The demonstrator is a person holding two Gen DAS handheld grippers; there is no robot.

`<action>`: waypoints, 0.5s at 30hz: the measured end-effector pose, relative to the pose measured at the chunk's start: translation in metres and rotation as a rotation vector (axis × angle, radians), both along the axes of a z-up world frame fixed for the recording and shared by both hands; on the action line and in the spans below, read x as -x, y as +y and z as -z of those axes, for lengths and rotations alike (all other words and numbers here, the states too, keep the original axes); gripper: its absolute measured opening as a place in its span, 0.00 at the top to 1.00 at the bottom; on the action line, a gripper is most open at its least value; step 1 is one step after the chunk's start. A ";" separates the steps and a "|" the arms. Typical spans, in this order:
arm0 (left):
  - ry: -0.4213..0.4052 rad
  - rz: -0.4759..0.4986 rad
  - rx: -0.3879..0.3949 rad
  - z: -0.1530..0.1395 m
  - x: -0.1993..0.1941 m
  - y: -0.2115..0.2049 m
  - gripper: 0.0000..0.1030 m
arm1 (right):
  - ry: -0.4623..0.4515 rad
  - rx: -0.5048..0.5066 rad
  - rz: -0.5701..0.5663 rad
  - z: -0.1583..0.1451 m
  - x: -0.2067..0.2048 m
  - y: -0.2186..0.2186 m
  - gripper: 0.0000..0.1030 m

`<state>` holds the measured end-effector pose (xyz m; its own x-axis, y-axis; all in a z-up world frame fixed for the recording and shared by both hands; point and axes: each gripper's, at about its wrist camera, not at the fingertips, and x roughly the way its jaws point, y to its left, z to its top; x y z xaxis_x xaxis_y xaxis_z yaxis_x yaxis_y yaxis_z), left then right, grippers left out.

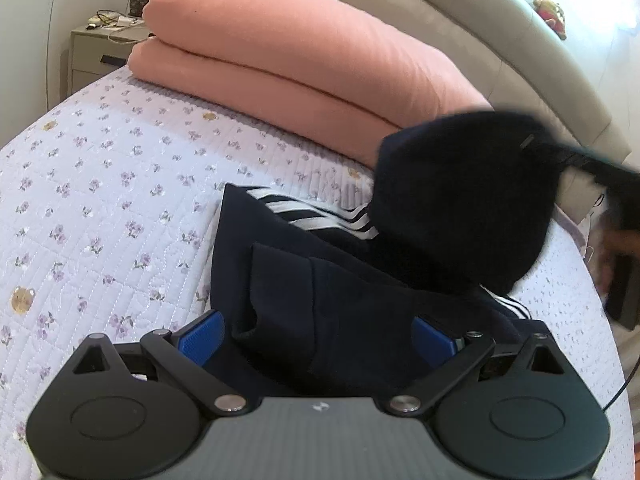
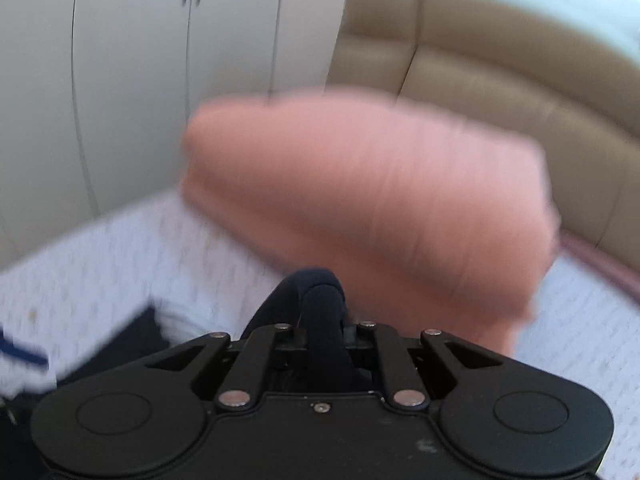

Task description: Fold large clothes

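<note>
On the bed, a navy garment (image 1: 320, 280) w/ white stripes lies part-folded on the floral quilt (image 1: 100, 200), close in front of the left gripper (image 1: 316, 336). One end of it is lifted off to the right, blurred, carried by the right gripper (image 2: 320, 300).

Fingers: right pair drawn nearly together, pinching a roll of navy cloth betw. them. Left pair stand spread, blue pads (image 1: 200, 338) on either side of a folded edge; cloth sits betw. them but pads don't look to be pressing it.

Risks, as I judge them:
- Right grip holds a thick bunched roll, not a flat hem; a quick swing could pull it loose or drop the flap crooked.
- Nothing pins the lower part, since left isn't clamped, so the whole piece may drag across the quilt and undo the existing fold.
- Lifted flap hangs near the pink folded blanket (image 1: 280, 52); could brush it.

Hard to tell:
- Right-wrist view is smeared; right fingertips hidden under cloth.
- Which part of the garment is lifted (sleeve, hood?): can't say.
- Left pad contact half hidden by cloth.
- At right edge of left view, something dark, cut off and blurred.
</note>
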<state>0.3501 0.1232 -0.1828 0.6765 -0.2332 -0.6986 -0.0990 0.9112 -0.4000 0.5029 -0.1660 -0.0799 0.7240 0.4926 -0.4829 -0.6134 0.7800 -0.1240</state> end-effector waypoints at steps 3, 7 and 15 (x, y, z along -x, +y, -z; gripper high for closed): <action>-0.042 -0.049 0.007 -0.010 0.004 0.005 0.02 | -0.068 -0.079 -0.023 -0.043 0.033 -0.012 0.88; -0.093 -0.100 0.080 -0.016 0.009 0.015 0.01 | -0.035 -0.068 -0.088 -0.042 0.092 -0.016 0.86; -0.051 -0.111 0.101 -0.003 -0.005 0.013 0.00 | 0.438 0.158 -0.199 0.095 0.175 -0.020 0.21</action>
<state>0.3548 0.1358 -0.1794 0.7362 -0.2224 -0.6392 -0.1735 0.8509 -0.4958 0.3274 -0.1856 -0.1750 0.3362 0.4971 -0.7999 -0.7690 0.6353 0.0716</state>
